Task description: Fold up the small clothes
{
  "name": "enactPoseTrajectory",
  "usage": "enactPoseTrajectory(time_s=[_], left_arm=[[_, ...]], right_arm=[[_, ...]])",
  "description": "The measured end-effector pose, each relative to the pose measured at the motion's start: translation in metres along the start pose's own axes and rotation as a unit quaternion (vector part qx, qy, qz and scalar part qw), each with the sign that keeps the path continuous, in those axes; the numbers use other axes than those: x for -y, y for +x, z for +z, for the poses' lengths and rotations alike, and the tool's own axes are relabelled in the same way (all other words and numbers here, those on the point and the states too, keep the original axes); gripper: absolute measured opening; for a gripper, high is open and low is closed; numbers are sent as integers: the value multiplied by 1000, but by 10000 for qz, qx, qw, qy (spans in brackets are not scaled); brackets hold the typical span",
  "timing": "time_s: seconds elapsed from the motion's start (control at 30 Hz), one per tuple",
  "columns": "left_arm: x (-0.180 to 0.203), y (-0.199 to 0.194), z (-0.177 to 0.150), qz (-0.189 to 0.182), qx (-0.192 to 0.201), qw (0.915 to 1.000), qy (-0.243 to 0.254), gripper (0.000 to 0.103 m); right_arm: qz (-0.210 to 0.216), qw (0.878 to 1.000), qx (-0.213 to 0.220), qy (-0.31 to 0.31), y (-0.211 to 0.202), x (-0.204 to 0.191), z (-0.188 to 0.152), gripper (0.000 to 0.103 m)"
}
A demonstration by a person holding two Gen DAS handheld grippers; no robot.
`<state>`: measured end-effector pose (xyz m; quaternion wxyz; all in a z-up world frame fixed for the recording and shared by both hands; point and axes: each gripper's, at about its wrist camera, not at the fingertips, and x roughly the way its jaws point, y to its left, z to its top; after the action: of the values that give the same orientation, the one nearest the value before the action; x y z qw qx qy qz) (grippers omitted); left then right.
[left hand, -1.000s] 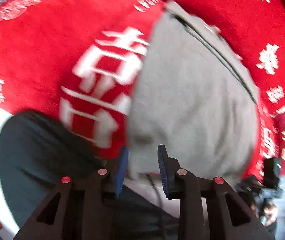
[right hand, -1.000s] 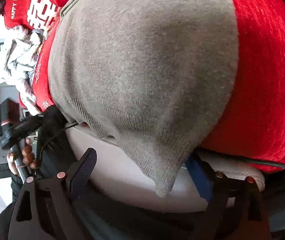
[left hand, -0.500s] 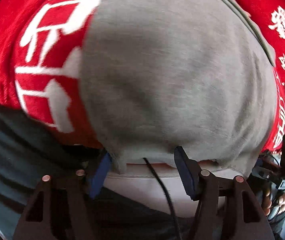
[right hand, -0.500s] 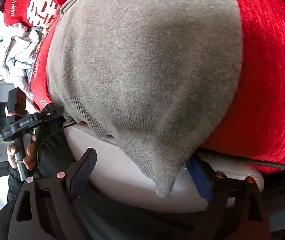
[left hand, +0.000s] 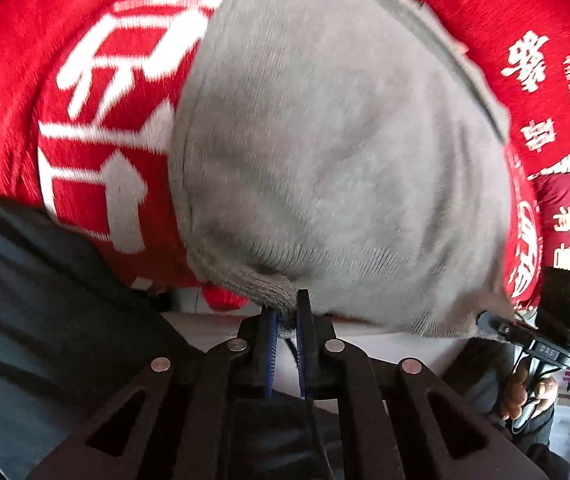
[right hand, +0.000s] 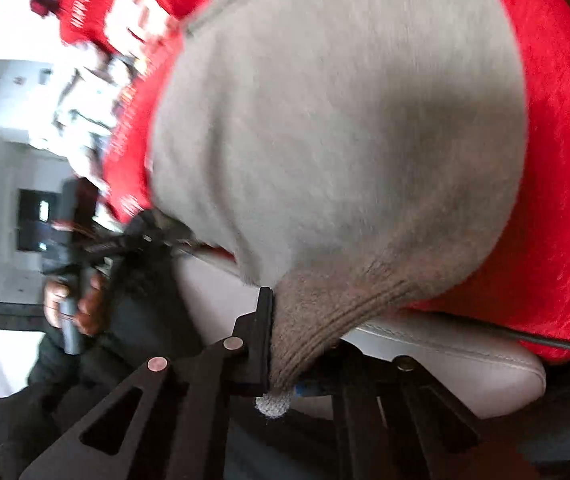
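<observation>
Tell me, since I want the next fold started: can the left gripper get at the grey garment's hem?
Yes, apparently: the left gripper is shut on the grey garment at its ribbed hem, nothing between them.

The grey knitted garment [right hand: 337,152] hides the right gripper's [right hand: 285,344] far finger and runs off the top edge, while motion blur smears the white lettering on the red velvet cloth [left hand: 97,92]

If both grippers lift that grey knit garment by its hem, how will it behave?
The grey knit garment will probably sag and drape, since it already bunches where the left gripper and right gripper pinch its ribbed hem. It looks light, and likely grippy against the red cloth.
</observation>
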<state>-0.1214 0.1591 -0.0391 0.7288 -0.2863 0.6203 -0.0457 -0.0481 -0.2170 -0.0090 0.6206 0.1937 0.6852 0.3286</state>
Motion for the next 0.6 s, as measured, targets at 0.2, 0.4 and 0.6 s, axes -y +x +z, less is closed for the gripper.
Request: enactPoseTrajectory(time_s=[0.2, 0.4, 0.6], left_arm=[[7, -27, -5, -4, 446, 9986, 296, 9], [32, -80, 3, -188, 1507, 9856, 740, 9], [32, -106, 49, -402, 2101, 9752, 567, 9]], right_arm=[[97, 9988, 352, -334, -17, -14, -2, 8], [102, 9891, 1152, -915, -64, -40, 3, 8], [-34, 9802, 1671, -1063, -91, -55, 24, 8]])
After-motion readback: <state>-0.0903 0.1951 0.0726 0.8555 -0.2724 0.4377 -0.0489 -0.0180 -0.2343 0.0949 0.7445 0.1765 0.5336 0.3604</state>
